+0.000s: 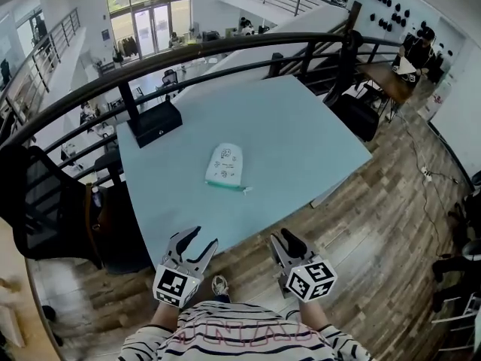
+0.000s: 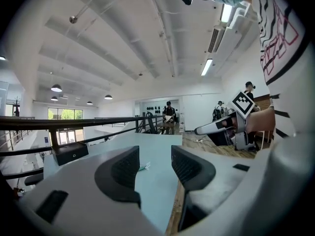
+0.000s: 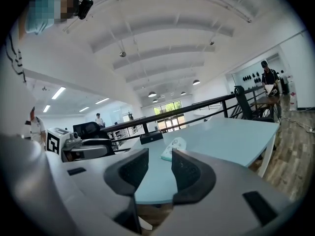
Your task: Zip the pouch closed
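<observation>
Head view: what is the pouch (image 1: pixel 225 164) like, and where does it lie?

It is soft and flat, pale with a small green print and a green edge. Its far end is rounded, and a little tab sticks out at its near corner. It lies near the middle of the smooth, matt blue-green table (image 1: pixel 301 141), well apart from both tools.

And the tongs?

The left gripper (image 1: pixel 197 247) and right gripper (image 1: pixel 284 241) hang at the table's near edge, over plank flooring. Both have their jaws spread wide with nothing between them. The shells are light grey and curved, and the pads (image 2: pixel 125 168) are dark and finely ribbed.

What do the gripper views add?

The right gripper view looks low across the tabletop. It shows the pouch's rounded end just past the jaw gap, with a boxy black case (image 3: pixel 151 137) behind it by the railing. The left gripper view catches only a thin green sliver between its jaws, too small to make out. It also shows the other tool side-on, with its checkered cube. Only the head view gives the pouch's whole outline.
</observation>
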`<state>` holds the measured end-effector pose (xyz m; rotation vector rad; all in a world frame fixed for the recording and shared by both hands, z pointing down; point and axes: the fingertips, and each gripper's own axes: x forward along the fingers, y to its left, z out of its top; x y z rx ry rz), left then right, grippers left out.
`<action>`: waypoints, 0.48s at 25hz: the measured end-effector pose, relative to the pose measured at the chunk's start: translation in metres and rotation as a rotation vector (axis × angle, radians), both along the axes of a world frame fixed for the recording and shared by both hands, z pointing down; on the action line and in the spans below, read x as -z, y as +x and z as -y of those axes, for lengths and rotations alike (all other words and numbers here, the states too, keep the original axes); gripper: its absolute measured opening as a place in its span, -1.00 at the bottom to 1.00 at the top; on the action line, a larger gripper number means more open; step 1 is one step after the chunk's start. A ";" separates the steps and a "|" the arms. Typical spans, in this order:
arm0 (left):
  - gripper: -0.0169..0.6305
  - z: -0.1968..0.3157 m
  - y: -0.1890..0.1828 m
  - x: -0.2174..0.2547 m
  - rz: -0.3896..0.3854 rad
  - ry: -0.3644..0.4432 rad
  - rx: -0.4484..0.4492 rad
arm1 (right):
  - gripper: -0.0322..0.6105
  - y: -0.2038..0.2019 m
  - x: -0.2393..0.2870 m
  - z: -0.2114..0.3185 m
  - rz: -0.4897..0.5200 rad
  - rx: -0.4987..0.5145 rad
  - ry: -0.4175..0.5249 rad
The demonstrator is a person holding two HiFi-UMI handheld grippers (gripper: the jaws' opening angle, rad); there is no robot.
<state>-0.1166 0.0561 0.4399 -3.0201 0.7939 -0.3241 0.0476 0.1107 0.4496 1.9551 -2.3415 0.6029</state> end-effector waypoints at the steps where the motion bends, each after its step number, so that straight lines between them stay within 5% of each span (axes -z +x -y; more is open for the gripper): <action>1: -0.39 0.009 0.000 -0.002 0.004 -0.003 -0.003 | -0.45 0.000 -0.002 0.010 0.001 -0.001 -0.003; 12: -0.39 0.083 -0.004 -0.011 0.046 -0.015 -0.027 | -0.45 -0.006 -0.020 0.093 -0.024 0.014 -0.037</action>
